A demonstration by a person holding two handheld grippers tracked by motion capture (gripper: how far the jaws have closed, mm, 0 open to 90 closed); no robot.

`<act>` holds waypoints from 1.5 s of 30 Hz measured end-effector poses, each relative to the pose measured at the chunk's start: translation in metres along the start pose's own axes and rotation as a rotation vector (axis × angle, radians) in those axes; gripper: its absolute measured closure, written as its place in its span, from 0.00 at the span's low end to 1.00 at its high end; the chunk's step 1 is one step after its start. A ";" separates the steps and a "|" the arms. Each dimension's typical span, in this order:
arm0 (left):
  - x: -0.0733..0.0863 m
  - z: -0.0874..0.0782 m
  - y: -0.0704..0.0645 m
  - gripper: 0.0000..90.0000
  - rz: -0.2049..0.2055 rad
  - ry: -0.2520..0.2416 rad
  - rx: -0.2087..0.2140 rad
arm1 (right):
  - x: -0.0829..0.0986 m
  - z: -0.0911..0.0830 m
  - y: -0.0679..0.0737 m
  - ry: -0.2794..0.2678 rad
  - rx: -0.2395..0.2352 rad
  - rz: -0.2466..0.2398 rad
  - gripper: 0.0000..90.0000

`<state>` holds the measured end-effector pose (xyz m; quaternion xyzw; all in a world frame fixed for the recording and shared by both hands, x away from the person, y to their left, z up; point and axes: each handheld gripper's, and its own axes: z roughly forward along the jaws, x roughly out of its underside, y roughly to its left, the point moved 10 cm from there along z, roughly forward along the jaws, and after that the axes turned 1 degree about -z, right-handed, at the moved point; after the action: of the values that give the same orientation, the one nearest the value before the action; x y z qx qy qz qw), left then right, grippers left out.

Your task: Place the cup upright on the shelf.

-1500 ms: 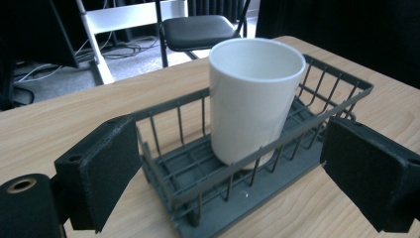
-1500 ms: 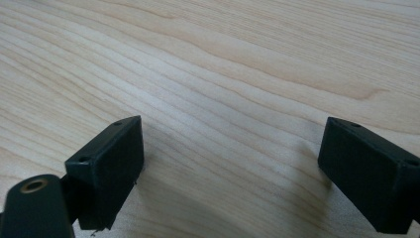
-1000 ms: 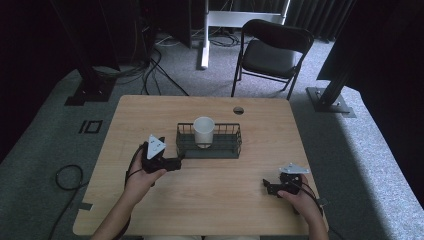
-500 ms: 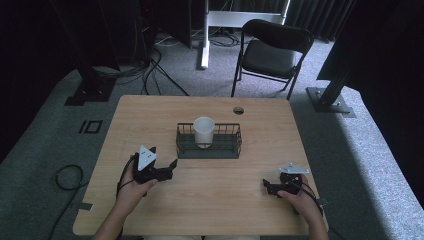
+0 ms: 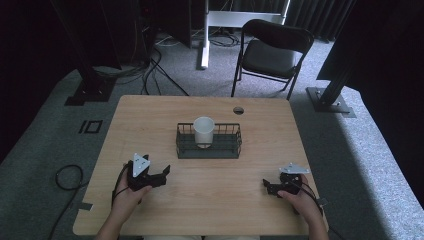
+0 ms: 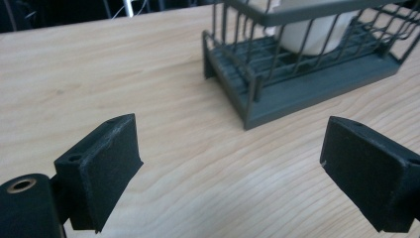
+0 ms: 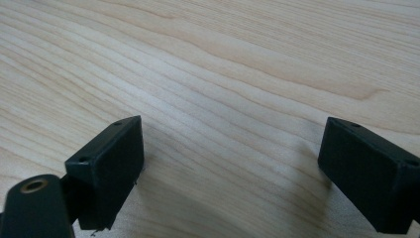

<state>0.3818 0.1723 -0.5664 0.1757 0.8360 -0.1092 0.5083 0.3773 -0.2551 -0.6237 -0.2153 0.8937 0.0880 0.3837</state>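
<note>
the white cup [image 5: 204,131] stands upright inside the dark wire basket [image 5: 235,145], which sits at the middle of the surface [image 5: 150,115], a little toward the far edge. the left gripper [image 5: 161,176] rests near the near-left corner with its jaws wide apart and nothing between them; in the left gripper view the wire basket [image 6: 317,89] lies ahead and to the right of the jaws, its long side running across, the white cup [image 6: 312,29] behind its bars. the right gripper [image 5: 268,187] lies near the near-right corner, jaws also spread wide and empty, facing bare wood. the left gripper looks nearer to the basket, so a reach for the cup likely falls to it, going forward and rightward. no brand, label or writing can be read on anything.
</note>
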 end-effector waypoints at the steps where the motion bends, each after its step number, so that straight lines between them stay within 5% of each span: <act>1: 0.003 0.000 0.002 0.10 0.003 0.008 -0.009 | 0.000 0.000 0.000 0.000 0.000 0.000 0.11; 18: 0.026 -0.007 0.039 0.10 -0.071 0.051 -0.147 | 0.000 0.000 0.000 -0.001 0.000 0.001 0.11; 26: 0.039 -0.010 0.057 0.10 -0.090 0.121 -0.232 | 0.000 0.000 0.000 0.000 0.000 0.001 0.11; 45: 0.068 -0.018 0.082 0.10 -0.191 0.283 -0.325 | 0.000 0.000 0.000 -0.001 0.000 0.000 0.11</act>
<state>0.3718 0.2658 -0.6189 0.0251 0.9183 0.0049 0.3952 0.3775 -0.2550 -0.6236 -0.2153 0.8934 0.0883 0.3843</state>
